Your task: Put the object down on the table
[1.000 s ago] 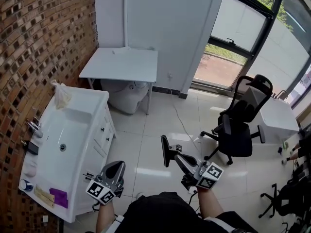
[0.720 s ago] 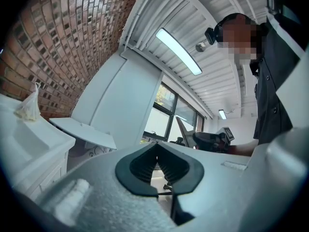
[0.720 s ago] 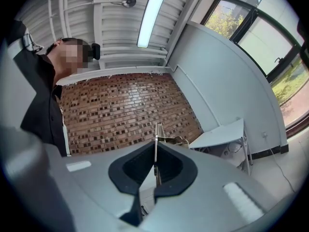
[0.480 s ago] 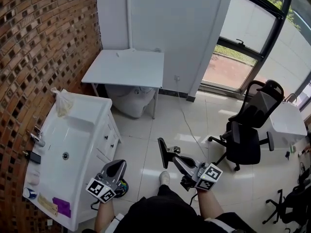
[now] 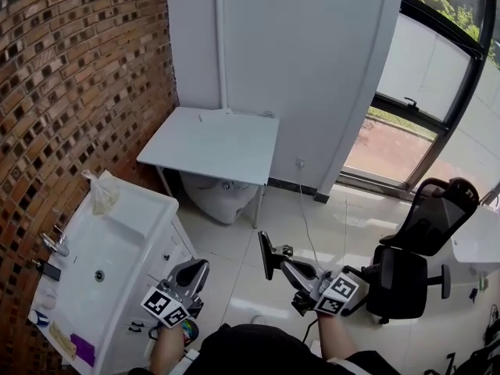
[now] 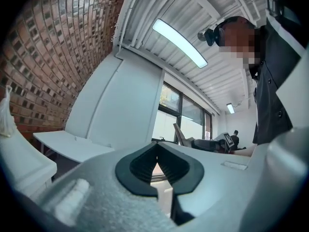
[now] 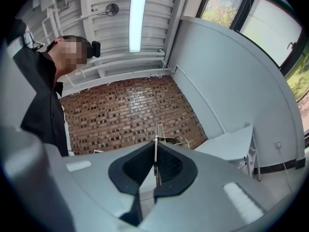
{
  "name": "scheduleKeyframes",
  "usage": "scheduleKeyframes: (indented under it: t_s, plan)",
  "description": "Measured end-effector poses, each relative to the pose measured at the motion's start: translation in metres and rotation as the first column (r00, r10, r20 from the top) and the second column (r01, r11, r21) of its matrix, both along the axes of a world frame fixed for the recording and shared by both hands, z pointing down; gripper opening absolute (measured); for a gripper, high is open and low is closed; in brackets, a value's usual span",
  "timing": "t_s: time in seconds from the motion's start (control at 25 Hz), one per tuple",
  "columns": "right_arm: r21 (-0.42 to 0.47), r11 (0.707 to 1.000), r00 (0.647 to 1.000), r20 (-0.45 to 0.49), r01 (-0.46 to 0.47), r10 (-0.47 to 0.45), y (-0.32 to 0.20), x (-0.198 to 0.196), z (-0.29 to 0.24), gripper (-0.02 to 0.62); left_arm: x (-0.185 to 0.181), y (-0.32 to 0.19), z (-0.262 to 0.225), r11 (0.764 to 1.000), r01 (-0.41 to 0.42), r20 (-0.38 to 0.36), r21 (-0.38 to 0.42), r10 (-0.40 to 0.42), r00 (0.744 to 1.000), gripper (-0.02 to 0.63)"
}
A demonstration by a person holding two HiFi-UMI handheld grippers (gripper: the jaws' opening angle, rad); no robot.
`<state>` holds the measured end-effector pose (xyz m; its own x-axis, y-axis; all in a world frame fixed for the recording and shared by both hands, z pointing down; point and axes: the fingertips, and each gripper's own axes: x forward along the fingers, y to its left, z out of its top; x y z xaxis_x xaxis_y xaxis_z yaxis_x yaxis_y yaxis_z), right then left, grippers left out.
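brick wall runs down the left, and below it a white washbasin cabinet with a knotted plastic bag on its far corner and small bits along its near edge, too small to name

left gripper is pressed together with nothing between its pads, held low beside the basin

ahead, well apart from both grippers, is the white surface, set against the pale wall; it looks bare apart from a small bit at its back edge; under it sits a white rounded fixture, and a thin cable trails over the tiled floor

right gripper is pinching a thin flat dark object by one edge; the right gripper view shows it edge-on as a narrow line rising past the pads, so the object is up in the air over the floor, not yet on the surface

it looks stiff, light and smooth, so it may pivot or slip in an edge pinch; judged best kept gripped by that edge and laid flat

to the right a black office chair and a tall window, both off the straight path to the surface
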<state>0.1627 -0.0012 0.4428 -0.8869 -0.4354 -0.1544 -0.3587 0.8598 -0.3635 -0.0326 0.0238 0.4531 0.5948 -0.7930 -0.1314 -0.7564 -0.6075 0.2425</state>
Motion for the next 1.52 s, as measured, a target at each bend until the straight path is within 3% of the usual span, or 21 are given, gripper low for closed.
scheduleKeyframes:
  t_s: [0.24, 0.6, 1.0, 1.28, 1.52]
  plan:
    - [-0.03, 1.0, 1.0, -0.004, -0.003, 0.003, -0.058, 0.032, 0.015, 0.009, 0.029, -0.051, 0.009, 0.999, -0.005, -0.017, -0.035, 0.004, 1.0, 0.002]
    - [-0.083, 0.992, 0.995, 0.001, -0.095, 0.095, -0.135, 0.036, 0.031, 0.009, 0.01, -0.128, 0.052, 0.994, -0.029, 0.053, -0.11, 0.035, 0.998, 0.002]
    - [0.021, 0.991, 0.991, -0.005, -0.132, 0.132, -0.266, -0.037, -0.005, 0.009, -0.045, -0.285, 0.017, 0.995, -0.095, 0.048, 0.013, 0.095, 0.994, 0.002]
    - [0.01, 0.994, 0.994, -0.022, -0.106, 0.106, -0.314, -0.096, 0.002, 0.009, -0.099, -0.329, 0.025, 0.997, -0.08, 0.05, -0.002, 0.08, 0.996, 0.002]
    - [-0.037, 0.997, 0.997, -0.019, -0.07, 0.069, -0.354, -0.114, 0.012, 0.009, -0.11, -0.365, 0.034, 0.997, -0.075, 0.044, -0.021, 0.076, 0.996, 0.002]
